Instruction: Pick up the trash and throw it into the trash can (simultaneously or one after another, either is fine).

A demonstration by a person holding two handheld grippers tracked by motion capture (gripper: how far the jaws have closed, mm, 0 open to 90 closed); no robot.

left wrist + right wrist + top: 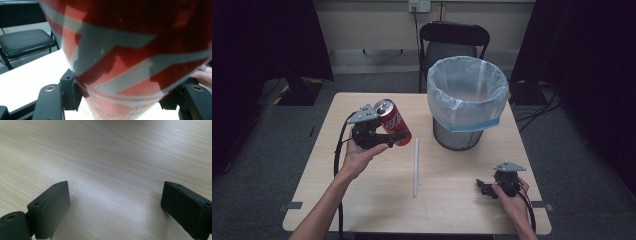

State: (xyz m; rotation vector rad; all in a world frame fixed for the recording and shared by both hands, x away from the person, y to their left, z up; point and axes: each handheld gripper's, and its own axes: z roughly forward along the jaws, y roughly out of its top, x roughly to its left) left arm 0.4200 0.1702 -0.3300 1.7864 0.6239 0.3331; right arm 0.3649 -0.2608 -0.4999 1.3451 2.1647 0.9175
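Observation:
A red drink can (393, 121) with white lettering hangs tilted above the left part of the wooden table (362, 200), its silver top pointing up and to the left. My left gripper (384, 135) is shut on it. In the left gripper view the can (135, 50) sits between the black pads (72, 90), pressed on both sides. My right gripper (482, 188) rests low near the table's front right corner, held by a hand. In the right gripper view that gripper (115, 205) is open, with bare wood between the jaws.
A grey bin (467, 100) lined with a clear bag stands on the table's back right. A white strip (415, 167) lies along the table's middle. A black chair (452, 42) stands behind the table, and dark curtains hang on both sides.

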